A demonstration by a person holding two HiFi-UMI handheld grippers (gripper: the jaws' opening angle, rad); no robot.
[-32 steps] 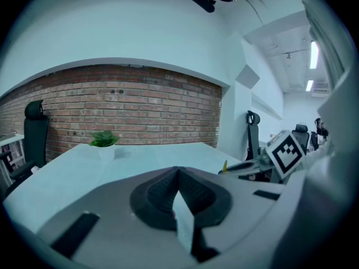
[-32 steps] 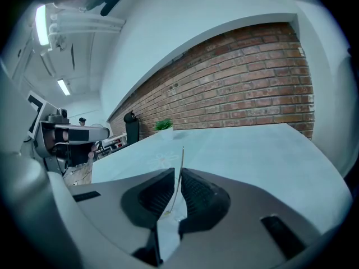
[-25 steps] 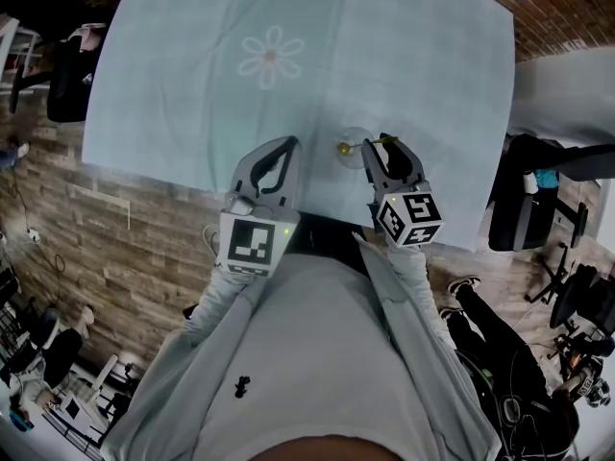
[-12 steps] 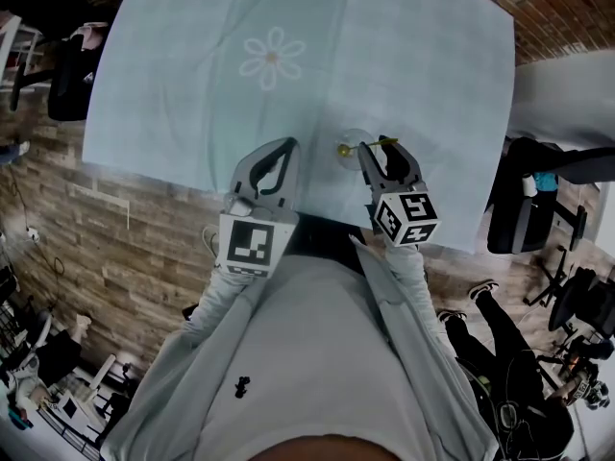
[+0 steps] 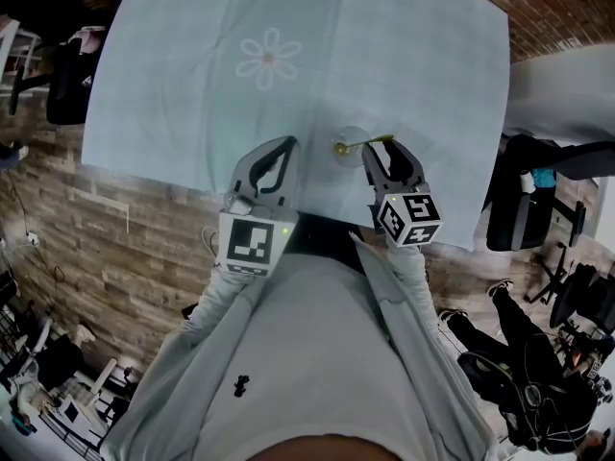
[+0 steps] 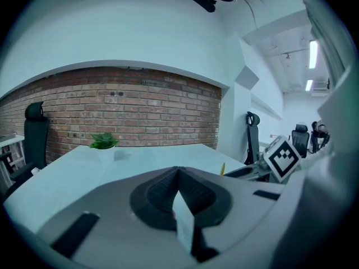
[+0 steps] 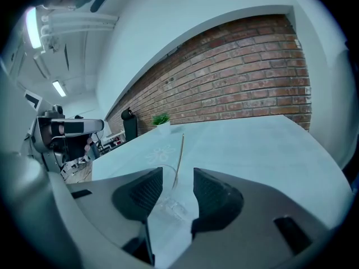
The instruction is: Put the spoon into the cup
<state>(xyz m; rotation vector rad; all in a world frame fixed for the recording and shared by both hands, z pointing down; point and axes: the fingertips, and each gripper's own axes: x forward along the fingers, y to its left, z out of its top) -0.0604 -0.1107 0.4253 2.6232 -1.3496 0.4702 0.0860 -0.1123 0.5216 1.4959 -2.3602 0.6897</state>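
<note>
Plainly slim yellowish spoon (image 7: 179, 157) leans in clear cup (image 7: 166, 199); right claw (image 7: 173, 178) released, left claw (image 6: 178, 174) clenched, empty.

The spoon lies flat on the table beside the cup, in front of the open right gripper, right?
No: the spoon stands leaning inside the cup, not flat beside it. The right gripper view shows this, just ahead of the open right gripper.
</note>
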